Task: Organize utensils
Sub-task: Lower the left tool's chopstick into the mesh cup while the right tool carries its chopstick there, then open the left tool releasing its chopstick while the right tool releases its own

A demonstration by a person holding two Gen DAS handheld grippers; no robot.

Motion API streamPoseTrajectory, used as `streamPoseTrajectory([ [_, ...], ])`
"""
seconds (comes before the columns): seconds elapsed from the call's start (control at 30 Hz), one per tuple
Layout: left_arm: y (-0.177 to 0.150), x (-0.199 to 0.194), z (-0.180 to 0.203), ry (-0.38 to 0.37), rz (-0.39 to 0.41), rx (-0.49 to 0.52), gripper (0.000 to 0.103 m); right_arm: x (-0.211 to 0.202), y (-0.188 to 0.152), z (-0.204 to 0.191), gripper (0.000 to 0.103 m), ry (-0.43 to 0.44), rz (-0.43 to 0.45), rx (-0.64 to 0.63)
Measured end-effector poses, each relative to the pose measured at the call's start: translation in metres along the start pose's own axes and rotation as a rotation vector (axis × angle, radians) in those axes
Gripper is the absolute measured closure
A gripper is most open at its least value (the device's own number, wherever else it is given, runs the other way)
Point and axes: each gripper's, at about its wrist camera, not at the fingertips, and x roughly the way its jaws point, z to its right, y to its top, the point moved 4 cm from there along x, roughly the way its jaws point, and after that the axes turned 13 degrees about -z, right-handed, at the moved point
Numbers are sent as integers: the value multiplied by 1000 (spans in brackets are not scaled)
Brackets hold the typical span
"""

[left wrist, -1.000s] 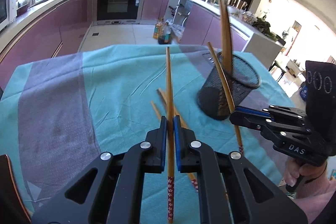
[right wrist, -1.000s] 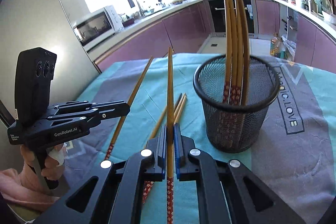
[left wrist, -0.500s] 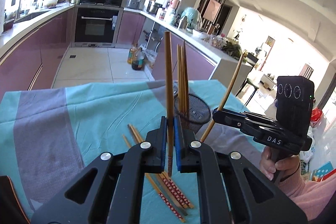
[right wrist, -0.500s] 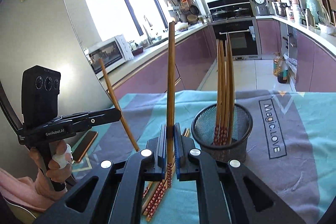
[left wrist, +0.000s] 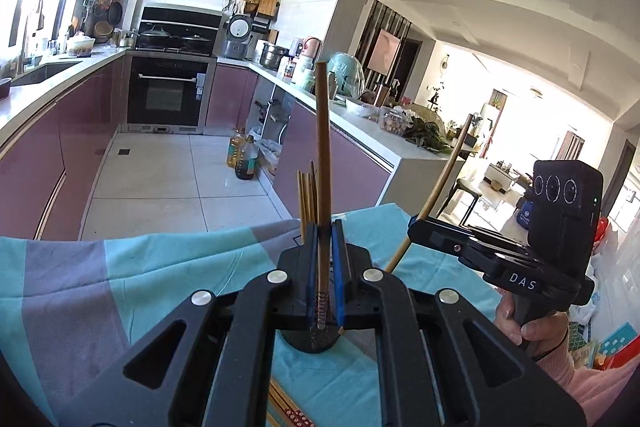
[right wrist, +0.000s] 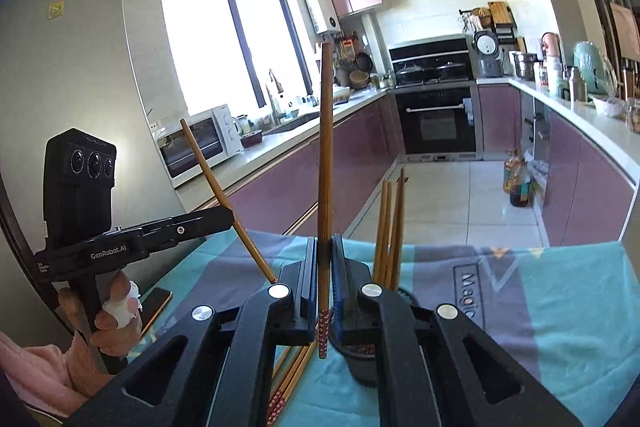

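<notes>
Holding one chopstick each, both grippers sit above the black mesh cup (right wrist: 362, 355), and the cup stands on a blue and grey cloth (right wrist: 560, 291) that covers the table.

The left gripper (left wrist: 323, 255) has its two blue pads pressed tight on a brown chopstick (left wrist: 322, 167). That chopstick stands almost straight up. Its red patterned end hangs right over the cup (left wrist: 316, 341), which peeks out just under the jaws.

The right gripper (right wrist: 325, 267) is squeezed shut too. It pinches its own chopstick (right wrist: 325, 167), also standing nearly straight up. The red spotted end hangs just to the left of the cup's rim.

Four or so chopsticks (right wrist: 390, 231) already stand inside the cup, and their tips poke up past the jaws. A few more chopsticks (right wrist: 288, 379) lie flat on the cloth, just left of the cup.

From the left camera, the right gripper (left wrist: 416, 227) shows off to the right of the cup, with its chopstick (left wrist: 444, 179) leaning away. A hand (left wrist: 528, 327) in a pink sleeve (left wrist: 592, 379) grips its handle.

From the right camera, the left gripper (right wrist: 224, 217) shows to the left of the cup, with its chopstick (right wrist: 216, 187) tilted. The hand (right wrist: 108, 315) holding it has a white wrap on one finger.
</notes>
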Motion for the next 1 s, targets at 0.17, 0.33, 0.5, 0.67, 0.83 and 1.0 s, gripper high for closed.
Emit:
streamPoseTrajectory([
  [0.17, 15, 7, 15, 14, 5, 29, 96, 3, 10, 10, 97, -44, 11, -8],
  [0.33, 13, 29, 22, 37, -71, 61, 96, 22, 8, 18, 97, -73, -42, -5],
  [0.5, 1, 50, 22, 64, -168, 77, 96, 41, -2, 24, 97, -82, -114, 2],
  [0.67, -8, 65, 20, 61, -243, 83, 96, 52, -9, 26, 97, -102, -173, -1],
  [0.83, -9, 86, 10, 57, -293, 60, 96, 64, -15, 28, 97, -108, -225, 5],
  [1.0, -6, 99, 1, 57, -310, 44, 96, 79, -17, 33, 97, -120, -260, 17],
])
